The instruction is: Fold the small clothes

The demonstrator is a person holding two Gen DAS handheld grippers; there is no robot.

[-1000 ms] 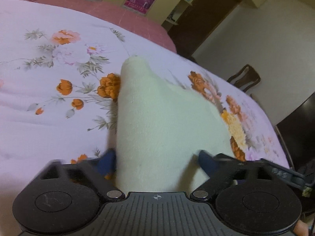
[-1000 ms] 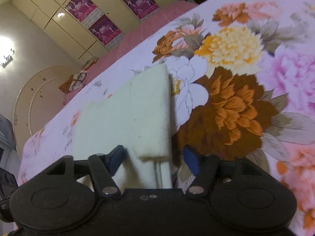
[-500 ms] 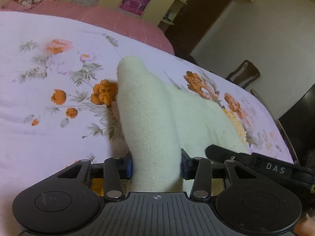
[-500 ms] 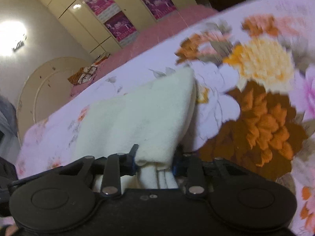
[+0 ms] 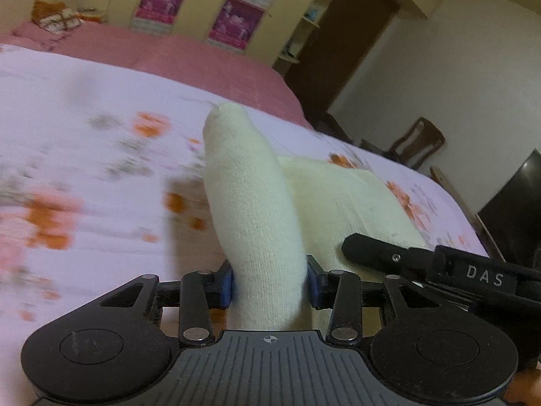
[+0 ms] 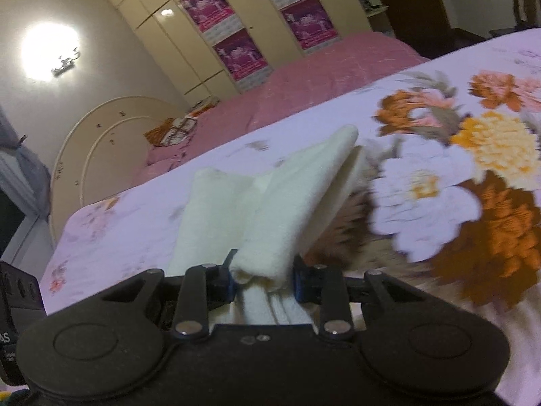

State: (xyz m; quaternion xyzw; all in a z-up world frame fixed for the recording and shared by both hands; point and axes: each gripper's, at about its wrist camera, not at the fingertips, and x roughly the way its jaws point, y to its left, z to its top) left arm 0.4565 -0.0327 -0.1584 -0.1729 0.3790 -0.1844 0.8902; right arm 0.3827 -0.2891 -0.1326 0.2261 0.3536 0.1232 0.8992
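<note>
Both jaws tight around cream garment (image 5: 257,223) edges.

Warm, dim indoor light. A wall lamp (image 6: 50,52) flares white at the right-wrist view's upper left. The floral bedspread (image 5: 67,176) smears with motion blur across the left-wrist view's left half. Fisheye bends the wardrobe (image 6: 236,17) and room edges.

Under my tongs is a bed (image 5: 84,108) spread with a pale lilac floral cover (image 6: 439,186), and beyond that a pink quilted cover (image 5: 203,64). A cream knit garment (image 5: 355,203) partly lies on the floral cover; a patterned orange bundle (image 6: 172,130) sits on the pink.
</note>
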